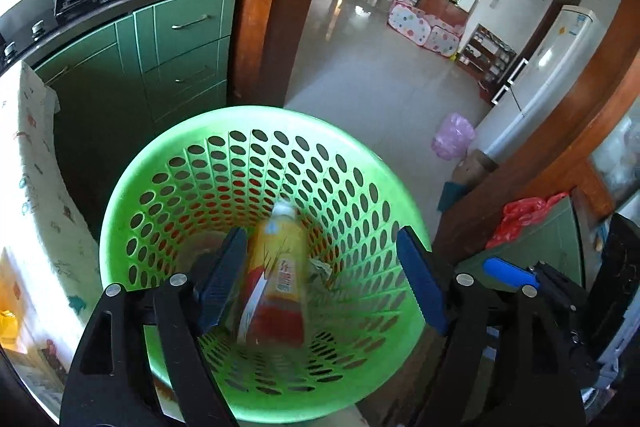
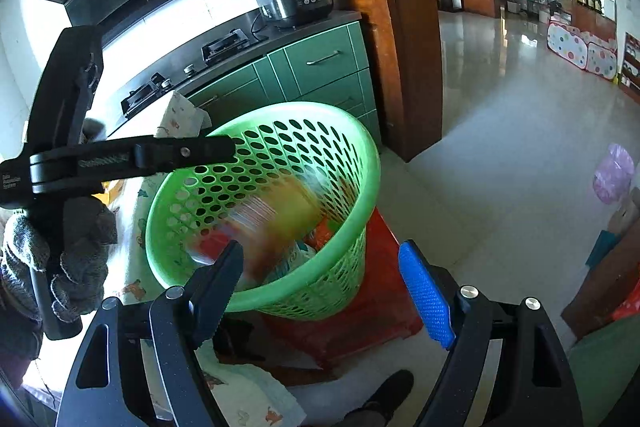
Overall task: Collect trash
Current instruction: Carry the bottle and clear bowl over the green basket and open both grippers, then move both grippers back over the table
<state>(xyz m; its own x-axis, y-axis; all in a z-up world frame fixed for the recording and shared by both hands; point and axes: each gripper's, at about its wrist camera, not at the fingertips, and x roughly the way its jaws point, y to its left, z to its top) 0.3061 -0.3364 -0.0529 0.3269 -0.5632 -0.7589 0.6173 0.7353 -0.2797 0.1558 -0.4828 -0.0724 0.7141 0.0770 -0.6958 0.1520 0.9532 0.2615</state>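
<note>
Bottle [image 1: 280, 263], plastic with a yellow label, is seen blurred inside the green perforated basket [image 1: 256, 115], between the parted jaws of the left gripper [image 1: 316, 267], untouched. It is judged light, smooth and slippery, best gripped mid-body; the right gripper [image 2: 324, 291] also stands open, empty.

The left gripper [image 1: 320, 277] points steeply down, its jaws spread wide, blue pads [image 1: 422, 281] at about 4 o'clock and 8 o'clock of its own view and pressing on nothing. In the right wrist view it reaches in from 9 o'clock, held in a grey knit-gloved left hand [image 2: 60, 251] at about 8 o'clock. The right gripper [image 2: 320, 287] also tilts down with its jaws wide apart and empty, and what may be the person's dark shoe [image 2: 390, 393] shows at 6 o'clock, though the view there is too dim to be sure.
</note>
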